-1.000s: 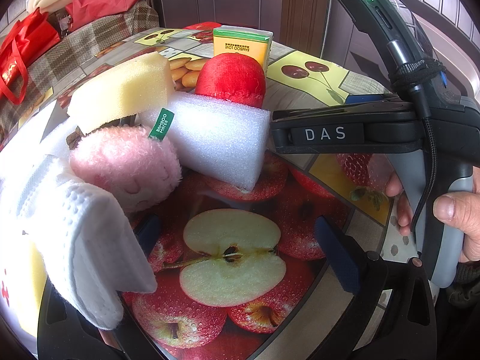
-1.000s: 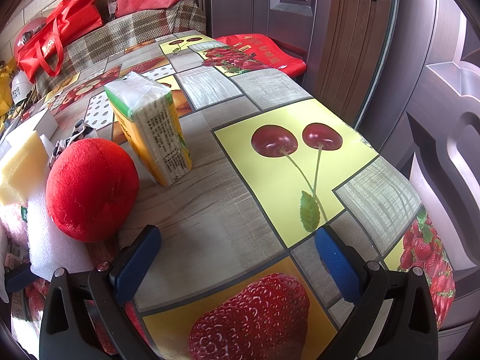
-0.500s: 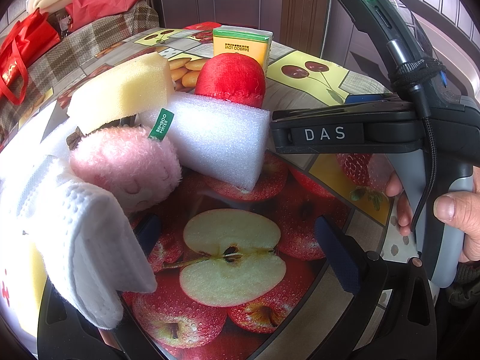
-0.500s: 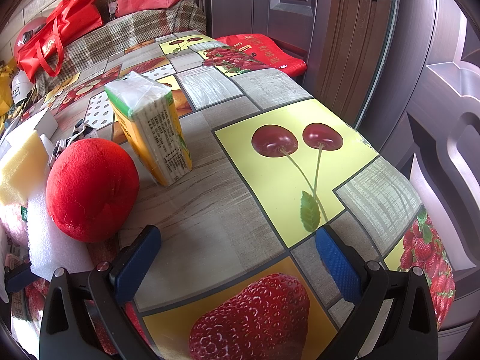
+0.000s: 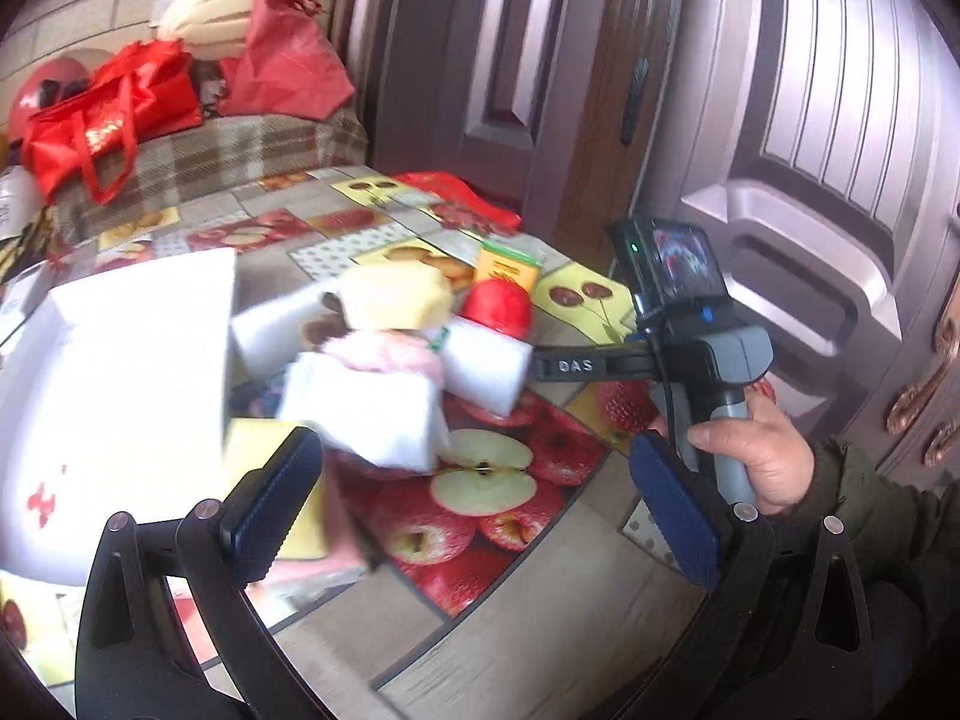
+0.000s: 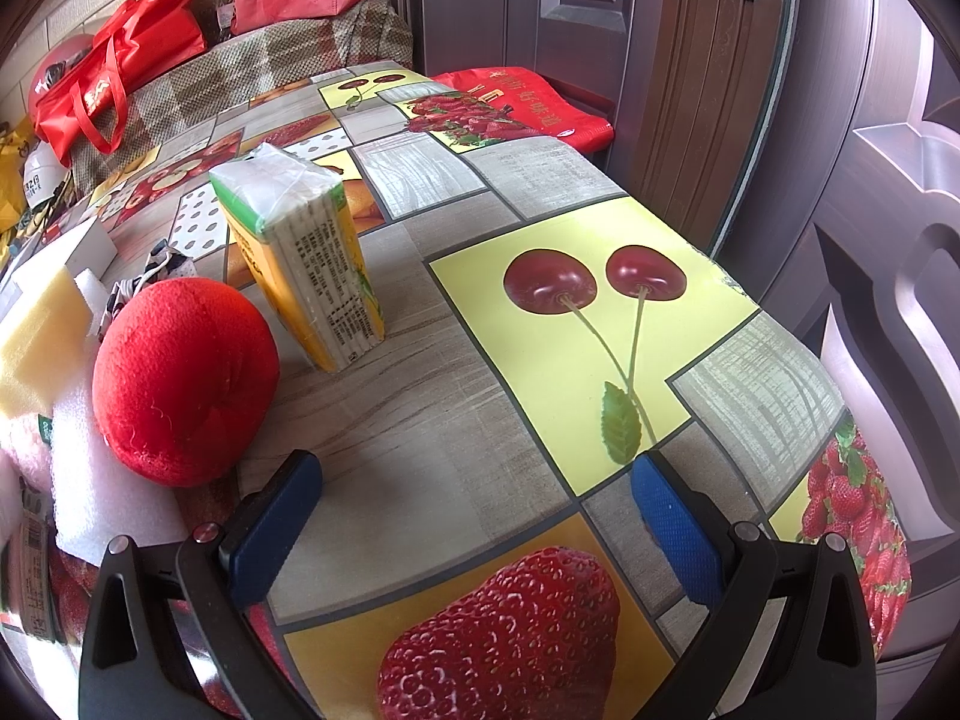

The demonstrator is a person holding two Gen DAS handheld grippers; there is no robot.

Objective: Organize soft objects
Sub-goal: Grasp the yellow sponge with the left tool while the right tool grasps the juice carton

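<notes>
- The left gripper (image 5: 474, 486) hangs released above the near table edge, its blue pads wide apart, nothing between them.
- Just beyond it the soft things are heaped at the left: a white foam block (image 5: 489, 372), a yellow sponge (image 5: 396, 297) and a pink plush (image 5: 384, 354), blurred.
- The red plush ball (image 6: 183, 381) touches the foam's far side, beside an upright tissue pack (image 6: 306, 264).
- The right gripper (image 6: 477, 519) rests released over the fruit-print tablecloth (image 6: 600, 312), holding nothing.

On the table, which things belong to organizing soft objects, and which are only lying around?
For the job:
red plush ball
yellow sponge
white foam block
pink fluffy toy

Lying about:
tissue pack
red bags
white box
</notes>
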